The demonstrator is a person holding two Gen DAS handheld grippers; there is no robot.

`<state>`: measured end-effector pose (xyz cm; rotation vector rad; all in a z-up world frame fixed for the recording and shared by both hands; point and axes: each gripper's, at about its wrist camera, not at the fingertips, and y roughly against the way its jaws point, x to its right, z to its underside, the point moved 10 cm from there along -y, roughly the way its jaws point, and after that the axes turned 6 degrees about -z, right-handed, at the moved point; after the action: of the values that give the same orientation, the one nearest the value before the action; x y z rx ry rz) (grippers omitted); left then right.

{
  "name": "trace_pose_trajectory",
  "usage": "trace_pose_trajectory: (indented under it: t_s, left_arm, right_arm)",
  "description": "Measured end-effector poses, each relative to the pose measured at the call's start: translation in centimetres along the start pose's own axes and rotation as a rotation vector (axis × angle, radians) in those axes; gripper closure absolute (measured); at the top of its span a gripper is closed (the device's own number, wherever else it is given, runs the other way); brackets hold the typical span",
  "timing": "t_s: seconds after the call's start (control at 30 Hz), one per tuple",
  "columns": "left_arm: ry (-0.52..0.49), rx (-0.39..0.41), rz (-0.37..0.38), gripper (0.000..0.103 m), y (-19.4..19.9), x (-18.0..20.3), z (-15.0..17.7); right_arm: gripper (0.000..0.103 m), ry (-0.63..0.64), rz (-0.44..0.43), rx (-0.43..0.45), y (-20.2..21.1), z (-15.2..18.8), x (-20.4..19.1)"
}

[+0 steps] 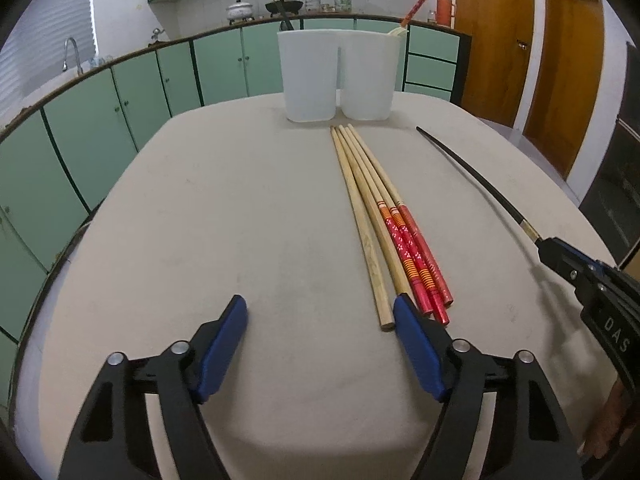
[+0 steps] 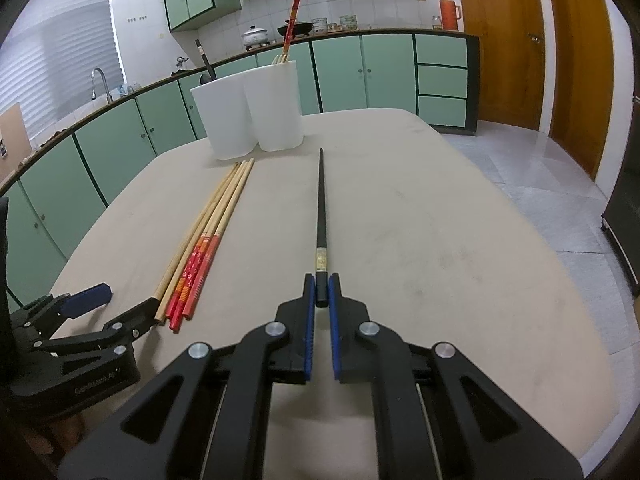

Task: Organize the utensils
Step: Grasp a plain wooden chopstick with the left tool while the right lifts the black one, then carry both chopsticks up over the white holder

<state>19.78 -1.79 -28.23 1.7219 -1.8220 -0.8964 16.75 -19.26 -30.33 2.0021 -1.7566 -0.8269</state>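
A white two-compartment utensil holder [image 1: 339,74] [image 2: 250,106] stands at the far end of the table. A red-ended chopstick [image 2: 291,20] and a black utensil [image 2: 205,60] stick out of it. Several long wooden chopsticks [image 1: 384,220] [image 2: 208,236], some with red patterned ends, lie side by side on the table. My right gripper [image 2: 322,290] [image 1: 556,250] is shut on the thick end of a black chopstick [image 2: 321,208] [image 1: 476,178], which points toward the holder. My left gripper [image 1: 320,316] [image 2: 120,300] is open and empty, just behind the chopsticks' near ends.
The table [image 1: 224,208] has a beige cover and rounded edges. Green kitchen cabinets [image 1: 120,96] run behind it, with a sink tap [image 1: 72,54], pots and an orange flask [image 1: 445,8] on the counter. Wooden doors [image 2: 500,40] stand at the right.
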Motion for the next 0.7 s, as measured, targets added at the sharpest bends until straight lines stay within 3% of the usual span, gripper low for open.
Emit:
trace_pose_trajectory:
  t_s: [0.1,0.17,0.33,0.7]
  left_arm:
    - [-0.001,0.01,0.01,0.045,0.2,0.5,-0.1]
    - [-0.005,0.022,0.023,0.063,0.3,1.0,-0.2]
    - [0.0,0.037,0.057,0.096,0.4,1.7,-0.6]
    - [0.031,0.08,0.079,0.097,2.9,0.5,-2.3]
  right_arm:
    - [0.097,0.003,-0.002,0.002,0.0,-0.1,0.0]
    - [0.097,0.005,-0.004,0.004,0.0,-0.2,-0.2]
    - [0.097,0.026,-0.004,0.014,0.3,-0.3,-0.5]
    - [0.097,0.092,0.014,0.053,1.6,-1.7,-1.1]
